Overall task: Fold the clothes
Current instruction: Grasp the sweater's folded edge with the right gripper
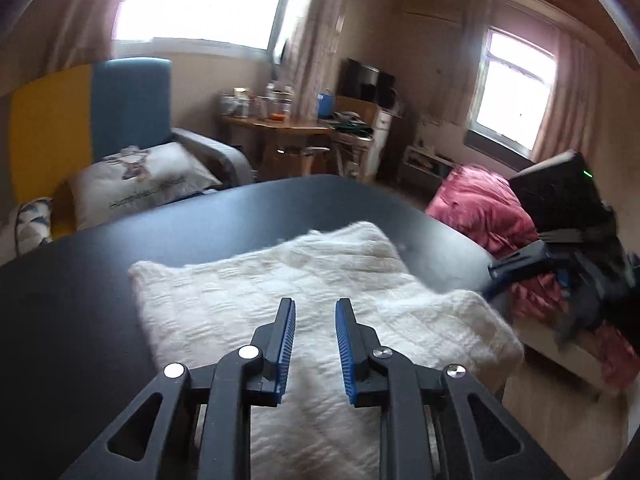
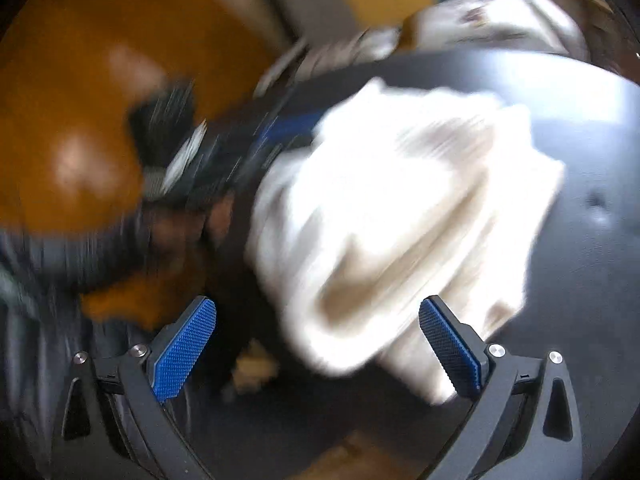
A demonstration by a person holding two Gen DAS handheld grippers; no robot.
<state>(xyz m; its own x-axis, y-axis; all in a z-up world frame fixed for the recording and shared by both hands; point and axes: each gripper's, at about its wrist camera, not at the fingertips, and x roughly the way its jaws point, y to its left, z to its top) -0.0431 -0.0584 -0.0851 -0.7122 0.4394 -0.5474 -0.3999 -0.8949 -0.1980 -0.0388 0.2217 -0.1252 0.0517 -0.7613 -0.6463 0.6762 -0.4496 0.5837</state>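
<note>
Left gripper (image 1: 315, 308) first: its blue pads stand a narrow gap apart with nothing between them, hovering over the near part of the white knitted garment (image 1: 280, 292). That garment lies partly folded on the dark round table (image 1: 80, 280), reaching from about the middle toward the right-hand edge, where one thick lobe hangs near the rim. It looks soft, fluffy and light, so I judge it will sag and slide on the smooth top rather than hold a crease; the best hold seems a doubled edge or corner, pinched through both layers. My right gripper (image 2: 318, 320) is spread wide and empty, its pads either side of the garment's near lobe (image 2: 400, 208) without pressing it. That view is smeared, so I cannot tell the folds exactly.
</note>
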